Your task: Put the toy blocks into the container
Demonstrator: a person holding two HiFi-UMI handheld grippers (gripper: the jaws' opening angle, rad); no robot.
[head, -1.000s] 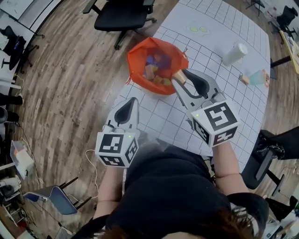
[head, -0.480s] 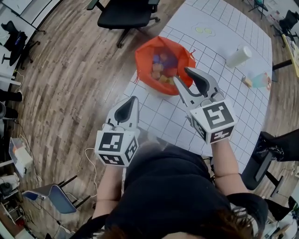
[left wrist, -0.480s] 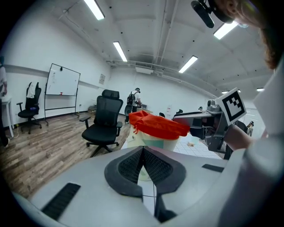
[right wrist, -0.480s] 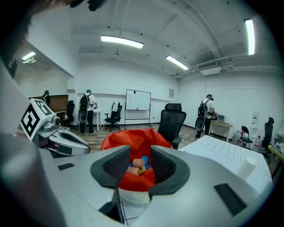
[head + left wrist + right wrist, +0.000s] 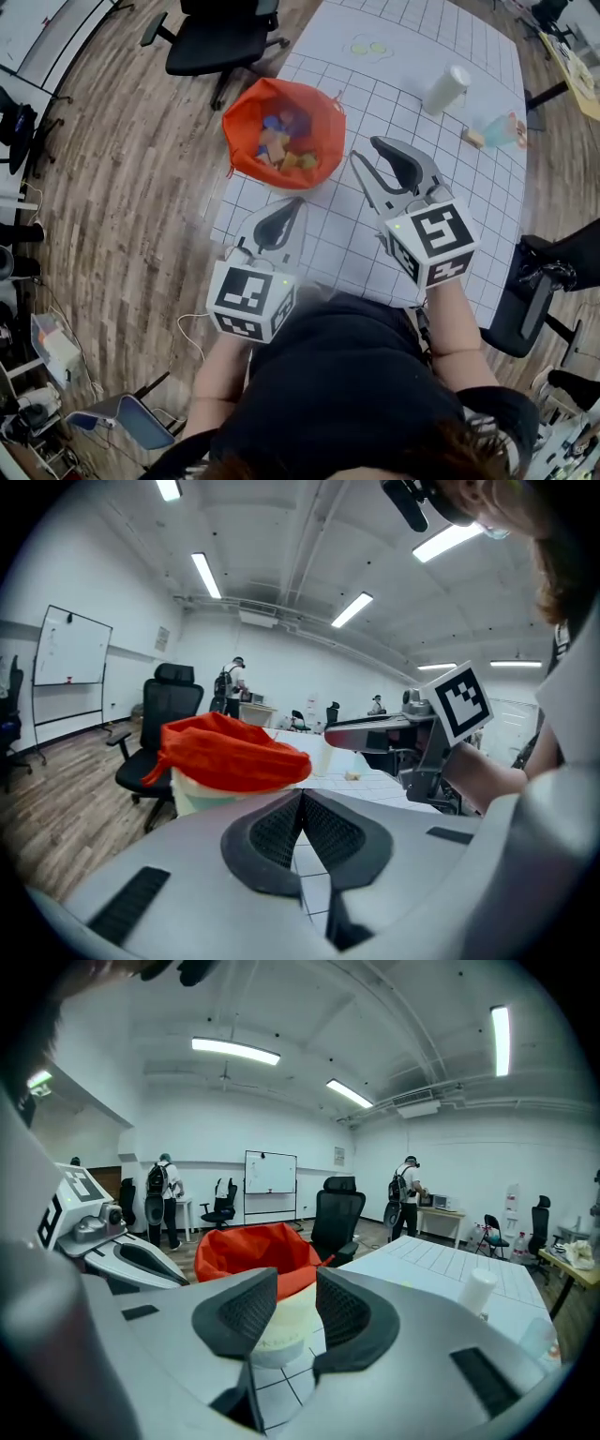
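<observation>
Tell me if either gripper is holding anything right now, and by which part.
Nothing is held. The left gripper is shut and empty. The right gripper has just been closing its jaws a little, but they stand apart with nothing between them.

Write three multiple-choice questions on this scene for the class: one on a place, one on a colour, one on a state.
1. Where does the container stand?
A. on the floor
B. on the table, near its edge
C. on a chair
2. Its lining is:
A. blue
B. green
C. orange
3. The left tongs are:
A. wide open
B. clamped on a block
C. shut, empty
Key: 1 B, the gridded tabletop lies under it; 2 C, orange shows all round its rim; 3 C, their pads meet with nothing between.
</observation>
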